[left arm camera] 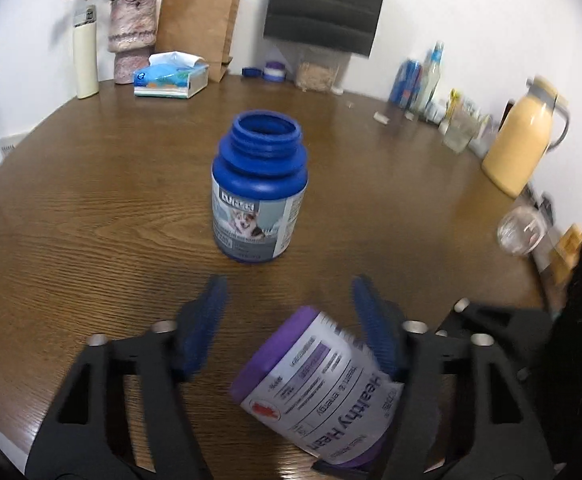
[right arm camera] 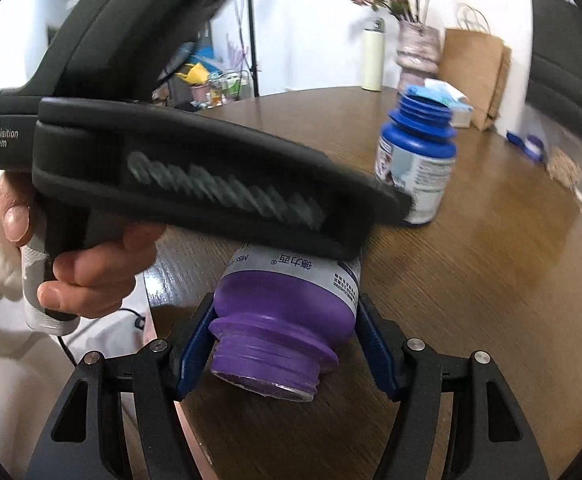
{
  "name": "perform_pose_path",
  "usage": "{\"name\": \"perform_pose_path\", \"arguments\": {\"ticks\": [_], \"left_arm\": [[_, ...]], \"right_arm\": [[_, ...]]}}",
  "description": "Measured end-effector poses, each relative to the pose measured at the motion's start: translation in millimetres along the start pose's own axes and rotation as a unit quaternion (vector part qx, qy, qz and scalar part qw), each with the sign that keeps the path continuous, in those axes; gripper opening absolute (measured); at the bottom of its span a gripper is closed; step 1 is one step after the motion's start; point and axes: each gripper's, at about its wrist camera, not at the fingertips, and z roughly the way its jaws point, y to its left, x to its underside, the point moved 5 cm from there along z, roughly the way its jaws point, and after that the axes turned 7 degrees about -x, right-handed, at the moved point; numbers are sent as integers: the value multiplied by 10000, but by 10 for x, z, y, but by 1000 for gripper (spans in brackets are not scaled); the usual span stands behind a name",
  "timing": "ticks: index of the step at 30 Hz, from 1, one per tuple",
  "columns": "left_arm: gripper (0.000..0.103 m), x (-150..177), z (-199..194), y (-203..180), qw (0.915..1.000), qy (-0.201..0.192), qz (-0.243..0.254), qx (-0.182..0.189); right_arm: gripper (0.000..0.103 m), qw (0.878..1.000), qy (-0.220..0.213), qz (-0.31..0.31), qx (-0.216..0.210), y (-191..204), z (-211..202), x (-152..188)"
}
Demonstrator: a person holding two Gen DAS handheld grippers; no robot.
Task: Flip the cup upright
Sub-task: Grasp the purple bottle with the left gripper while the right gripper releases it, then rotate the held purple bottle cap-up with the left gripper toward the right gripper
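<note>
Right wrist view showing the right hand-held gripper (right arm camera: 283, 344) clamping the purple bottle (right arm camera: 287, 312) tilted above the counter (right arm camera: 491, 300), mouth toward the camera, flip looking only partway done, while the left hand-held gripper (left arm camera: 289, 312) spreading wide, holding nothing.

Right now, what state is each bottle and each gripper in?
blue bottle: upright on the table, cap off, mouth open.
purple bottle: tilted, not upright, mouth toward the right wrist camera.
right gripper: shut on the purple bottle.
left gripper: open, one finger beside the purple bottle.
</note>
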Motion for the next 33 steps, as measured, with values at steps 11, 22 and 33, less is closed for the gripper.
{"name": "perform_pose_path", "arguments": {"ticks": [11, 22, 33], "left_arm": [[47, 42, -112, 352, 9983, -131, -353, -453], [86, -6, -30, -7, 9937, 825, 404, 645], [60, -87, -190, -106, 9947, -99, 643, 798]], "right_arm": [[74, 9927, 0, 806, 893, -501, -222, 114], [73, 9832, -152, 1348, 1218, -693, -403, 87], [73, 9707, -429, 1673, 1673, -671, -838, 54]]}}
